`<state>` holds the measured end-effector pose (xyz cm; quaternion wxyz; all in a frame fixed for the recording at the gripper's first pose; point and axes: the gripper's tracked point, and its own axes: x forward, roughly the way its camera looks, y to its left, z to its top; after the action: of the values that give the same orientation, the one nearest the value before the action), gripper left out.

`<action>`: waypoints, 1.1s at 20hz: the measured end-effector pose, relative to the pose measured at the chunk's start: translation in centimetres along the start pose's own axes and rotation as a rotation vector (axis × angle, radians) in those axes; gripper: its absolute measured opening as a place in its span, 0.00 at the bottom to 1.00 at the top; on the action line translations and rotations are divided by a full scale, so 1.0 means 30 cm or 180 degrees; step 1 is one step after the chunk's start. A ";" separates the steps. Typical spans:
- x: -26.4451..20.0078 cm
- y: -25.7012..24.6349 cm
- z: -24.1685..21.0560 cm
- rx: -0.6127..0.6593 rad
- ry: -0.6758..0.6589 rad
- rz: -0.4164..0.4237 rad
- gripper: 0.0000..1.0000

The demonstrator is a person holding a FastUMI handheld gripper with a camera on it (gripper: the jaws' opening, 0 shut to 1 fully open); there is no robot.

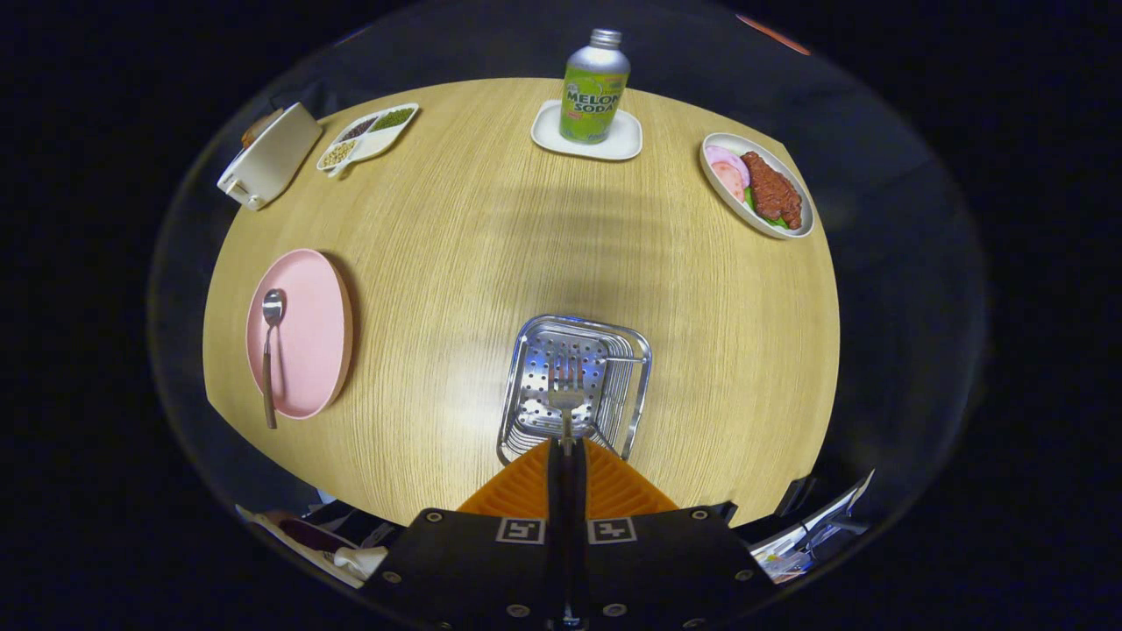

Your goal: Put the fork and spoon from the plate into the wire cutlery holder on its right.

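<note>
My gripper (567, 449) is shut on the fork (565, 390), whose handle runs between the two orange fingers (526, 491). The fork's tines point forward, over the open top of the wire cutlery holder (635, 350), which stands just ahead of the fingers. Whether the fork touches the holder I cannot tell. Left of the holder lies the pink plate (311, 337). The spoon (268, 350) rests along the plate's left part, bowl at the far end and handle past the near rim.
On the round wooden table (491, 228), a green soda bottle (594, 86) stands on a white coaster (627, 140) at the far side. A plate of meat (759, 186) is far right, a divided dish (368, 136) and a white box (267, 158) far left.
</note>
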<state>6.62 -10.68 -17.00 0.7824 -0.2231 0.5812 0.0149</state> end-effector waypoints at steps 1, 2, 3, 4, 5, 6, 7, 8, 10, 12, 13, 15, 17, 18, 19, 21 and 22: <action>0.007 0.002 0.001 0.0021 0.0034 -0.0005 0.04; 0.013 0.005 0.000 0.0051 0.0055 0.0008 0.04; 0.015 0.004 0.006 0.0072 0.0072 0.0009 0.04; 0.015 -0.006 0.004 0.0095 0.0070 -0.0009 0.04; 0.017 -0.011 0.011 0.0117 0.0025 -0.0024 0.05; 0.005 -0.015 0.027 0.0170 -0.0056 -0.0029 0.06; -0.010 -0.022 0.046 0.0270 -0.0166 -0.0028 0.09; -0.031 -0.021 0.064 0.0355 -0.0270 0.0001 0.11; -0.082 -0.044 0.095 0.0378 -0.0503 -0.0066 0.17; -0.137 -0.051 0.120 0.0367 -0.0774 -0.0135 0.46; -0.168 -0.052 0.131 0.0393 -0.0906 -0.0158 0.65; -0.235 -0.033 0.151 0.0459 -0.1184 -0.0175 0.85; -0.302 -0.007 0.189 0.0527 -0.1552 -0.0208 0.99; -0.336 0.017 0.203 0.0550 -0.1722 -0.0203 0.99; -0.363 0.054 0.208 0.0566 -0.1861 -0.0183 0.99; -0.401 0.146 0.225 0.0516 -0.2100 -0.0096 0.99; -0.401 0.182 0.228 0.0493 -0.2194 -0.0119 0.99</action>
<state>7.37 -0.42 -6.26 0.9473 -0.1556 0.2783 0.0309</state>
